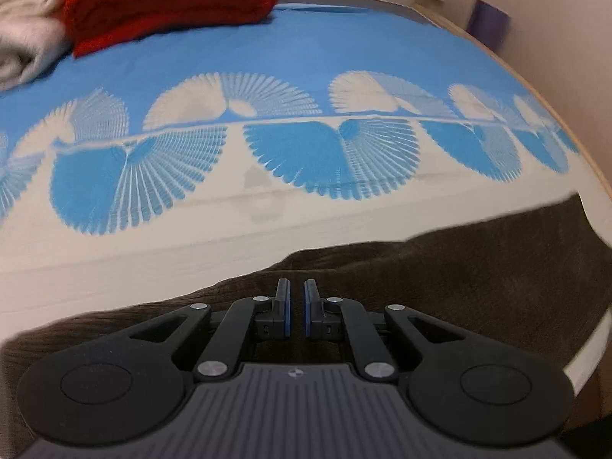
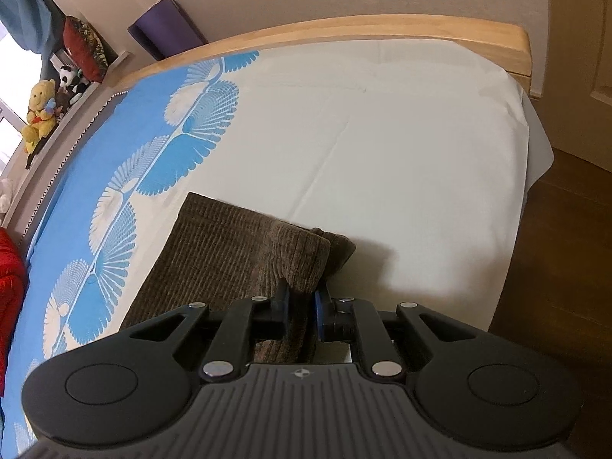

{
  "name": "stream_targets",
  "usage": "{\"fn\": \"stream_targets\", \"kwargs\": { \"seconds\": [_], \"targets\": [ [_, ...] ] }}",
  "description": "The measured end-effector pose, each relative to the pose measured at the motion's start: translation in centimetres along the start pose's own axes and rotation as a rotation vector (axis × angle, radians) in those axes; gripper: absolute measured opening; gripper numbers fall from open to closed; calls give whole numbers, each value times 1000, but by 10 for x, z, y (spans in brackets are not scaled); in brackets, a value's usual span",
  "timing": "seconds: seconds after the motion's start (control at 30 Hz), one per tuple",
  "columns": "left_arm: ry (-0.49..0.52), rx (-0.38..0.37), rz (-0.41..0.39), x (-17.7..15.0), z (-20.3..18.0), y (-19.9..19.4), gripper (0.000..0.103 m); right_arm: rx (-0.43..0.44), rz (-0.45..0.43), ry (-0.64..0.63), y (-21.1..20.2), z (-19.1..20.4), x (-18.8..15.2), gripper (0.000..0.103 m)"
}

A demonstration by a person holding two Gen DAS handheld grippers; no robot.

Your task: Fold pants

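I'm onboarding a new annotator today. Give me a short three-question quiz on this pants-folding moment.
1. True or false: the right gripper is pinching a raised fold of the brown corduroy pants.
2. What colour is the folded knit at the far side of the bed sheet? A green, B red, C black.
3. Fill in: in the left wrist view, the left gripper has its jaws nearly ____.

Key: 1 true; 2 B; 3 shut.
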State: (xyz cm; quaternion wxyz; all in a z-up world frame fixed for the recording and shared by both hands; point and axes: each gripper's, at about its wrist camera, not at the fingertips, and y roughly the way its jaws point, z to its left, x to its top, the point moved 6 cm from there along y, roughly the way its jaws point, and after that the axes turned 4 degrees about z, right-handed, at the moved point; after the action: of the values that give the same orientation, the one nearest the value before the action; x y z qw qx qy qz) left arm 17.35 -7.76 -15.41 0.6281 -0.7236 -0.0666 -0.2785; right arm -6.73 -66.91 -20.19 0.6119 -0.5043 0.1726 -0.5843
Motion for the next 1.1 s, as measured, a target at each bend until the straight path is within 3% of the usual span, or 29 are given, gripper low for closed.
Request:
{"fn": "stream_targets", "kwargs": {
  "seconds": [0.13,0.3,0.33,0.4,0.43,0.6,0.7,0.8,0.9,1.03,1.1],
  "targets": [
    [33,-19,-1,-13,-12,-43,7,-1,-3,15,-6,1,-2,12],
    [-76,-83,-106,-39,-3,-71,8,17,-40,-19,-20,10,-2,11],
    [-115,-83,-92,-48,4,-67,8,15,-54,-41,-26,14,-2,11],
    [-202,-65,0,-62,17,-53,9,32,-84,-79,-40,25,-6,11],
    [-220,-68,4,-63,20,-53,8,56,-101,-100,-49,34,-9,10],
    [-170,4,-119,-53,33,-77,9,152,-217,-305,-90,92,-33,10],
    [-238,-24,-92,-58,46,-77,9,219,-297,-540,-122,151,-78,10],
    [-255,-16,-97,-60,59,-78,9,312,-359,-818,-153,215,-153,10],
    [-265,-6,-86,-66,69,-80,9,415,-368,-1094,-169,260,-250,10],
    [-274,-3,-67,-74,83,-82,10,484,-213,-1475,-142,271,-390,11],
    [-282,-7,-61,-77,88,-83,15,434,-62,-1653,-111,257,-442,11]
  ]
}}
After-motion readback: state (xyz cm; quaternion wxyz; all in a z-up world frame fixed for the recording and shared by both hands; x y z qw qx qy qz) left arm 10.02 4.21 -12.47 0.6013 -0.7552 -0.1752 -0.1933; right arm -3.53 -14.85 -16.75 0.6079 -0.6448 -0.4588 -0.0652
